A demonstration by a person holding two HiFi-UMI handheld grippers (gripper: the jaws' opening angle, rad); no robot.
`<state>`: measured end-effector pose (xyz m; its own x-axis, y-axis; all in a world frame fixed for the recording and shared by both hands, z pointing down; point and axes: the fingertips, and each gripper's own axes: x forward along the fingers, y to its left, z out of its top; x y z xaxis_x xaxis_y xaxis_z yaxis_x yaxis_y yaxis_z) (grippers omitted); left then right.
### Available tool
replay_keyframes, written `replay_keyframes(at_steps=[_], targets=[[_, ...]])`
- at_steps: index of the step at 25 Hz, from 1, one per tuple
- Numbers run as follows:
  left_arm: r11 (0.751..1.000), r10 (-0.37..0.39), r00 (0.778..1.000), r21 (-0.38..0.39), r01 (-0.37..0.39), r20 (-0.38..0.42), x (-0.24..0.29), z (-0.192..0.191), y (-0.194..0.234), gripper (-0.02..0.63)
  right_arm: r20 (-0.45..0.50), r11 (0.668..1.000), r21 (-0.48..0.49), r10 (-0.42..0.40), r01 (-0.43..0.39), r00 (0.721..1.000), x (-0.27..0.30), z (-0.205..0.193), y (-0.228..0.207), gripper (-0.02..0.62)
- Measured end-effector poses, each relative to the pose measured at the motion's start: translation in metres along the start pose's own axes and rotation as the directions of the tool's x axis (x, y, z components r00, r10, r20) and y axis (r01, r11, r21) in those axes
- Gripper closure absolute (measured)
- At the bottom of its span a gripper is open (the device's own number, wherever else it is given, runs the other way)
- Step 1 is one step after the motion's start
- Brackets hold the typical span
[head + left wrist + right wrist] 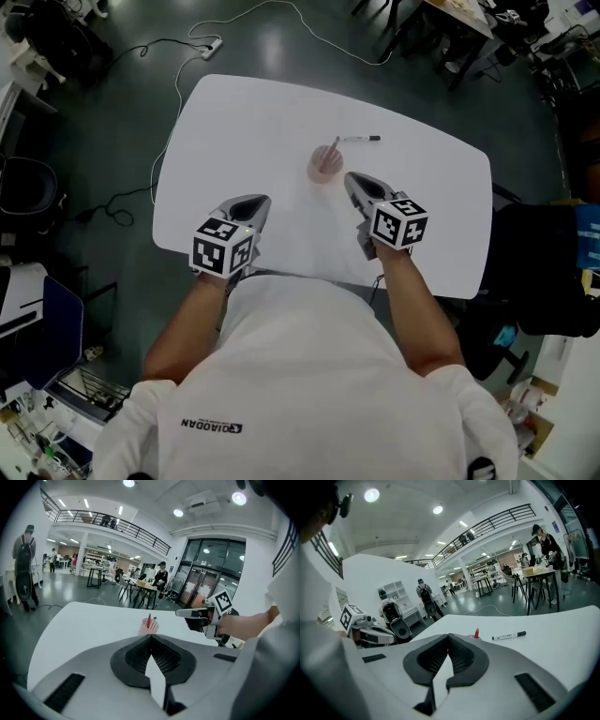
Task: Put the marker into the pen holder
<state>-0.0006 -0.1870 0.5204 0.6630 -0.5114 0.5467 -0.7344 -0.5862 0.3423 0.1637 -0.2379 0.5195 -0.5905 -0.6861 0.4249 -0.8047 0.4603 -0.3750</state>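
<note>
A white table [244, 122] with rounded corners fills the middle of the head view, standing on a dark floor [112, 112] where a thin cable [155, 173] trails past its left edge. The person [309, 356], in a white shirt, stands at the near edge with both forearms reaching over it.

The left gripper [255, 202] hovers above the near left part of the table. In the left gripper view its jaws are pressed together with nothing between them. The right gripper [353, 179] is held further out, just beside the pen holder on its near right. In the right gripper view its jaws likewise meet at the tips and carry nothing.

The pen holder [325, 166], a small pink mesh cup, stands upright near the table's centre, ahead of both grippers. A red marker [335, 147] stands in it, leaning a little, with its tip showing above the rim [149, 620].

A white marker [361, 139] with a black cap lies flat on the table just beyond the holder, near it but not touching it, and away from both grippers.
</note>
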Motion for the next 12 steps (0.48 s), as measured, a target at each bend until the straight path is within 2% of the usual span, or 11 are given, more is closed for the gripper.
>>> replay_keyframes(at_steps=[4, 12], targets=[[0.999, -0.023, 1.0, 0.031, 0.023, -0.014, 0.011, 0.005, -0.005, 0.578, 0.052, 0.999, 0.051, 0.003, -0.006, 0.999, -0.023, -0.002, 0.004, 0.576], [0.996, -0.037, 0.996, 0.075, 0.044, -0.086, 0.031, 0.0, -0.017, 0.578, 0.029, 0.995, 0.084, -0.052, 0.049, 0.998, -0.048, -0.027, -0.023, 0.575]])
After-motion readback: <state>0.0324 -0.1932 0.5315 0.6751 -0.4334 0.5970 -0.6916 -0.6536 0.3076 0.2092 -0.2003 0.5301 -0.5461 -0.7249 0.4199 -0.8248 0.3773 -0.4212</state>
